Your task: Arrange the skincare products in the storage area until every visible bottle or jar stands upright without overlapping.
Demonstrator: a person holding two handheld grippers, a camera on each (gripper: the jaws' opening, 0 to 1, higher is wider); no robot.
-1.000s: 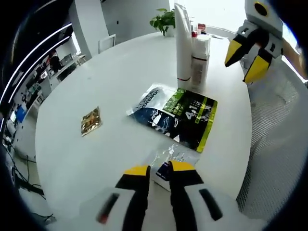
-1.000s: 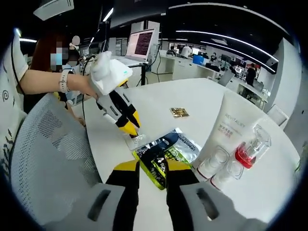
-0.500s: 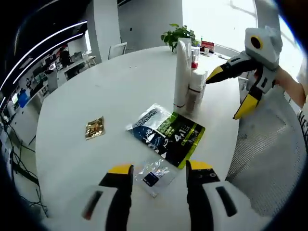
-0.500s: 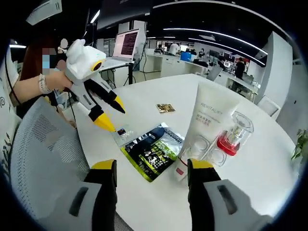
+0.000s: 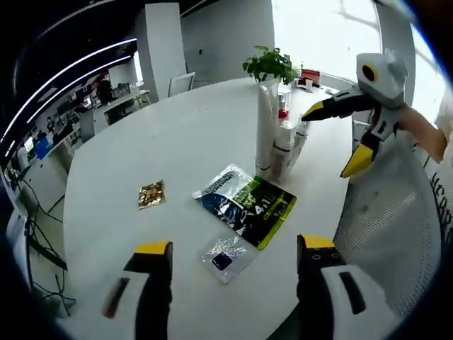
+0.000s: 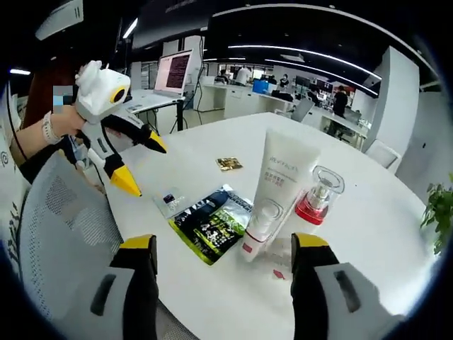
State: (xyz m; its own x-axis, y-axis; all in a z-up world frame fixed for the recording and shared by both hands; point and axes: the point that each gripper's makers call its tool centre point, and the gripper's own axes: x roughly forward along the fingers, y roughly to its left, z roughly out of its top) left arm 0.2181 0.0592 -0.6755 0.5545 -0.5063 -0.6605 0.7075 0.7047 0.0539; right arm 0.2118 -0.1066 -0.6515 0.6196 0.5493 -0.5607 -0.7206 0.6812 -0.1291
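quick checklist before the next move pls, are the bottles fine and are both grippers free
1. Left gripper open and holding nothing: ok.
2. Right gripper open and holding nothing: ok.
3. White tube upright on its cap: ok.
4. Red-collared bottle upright: ok.
5. Bottles apart from each other: cannot tell; they stand bunched together, and the clear items by the tube's base are hard to separate.
6. Flat items clear of the bottles: the green sachet lies close beside the tube's base, contact cannot tell; the small clear packet and gold packet lie well apart on the table: ok.
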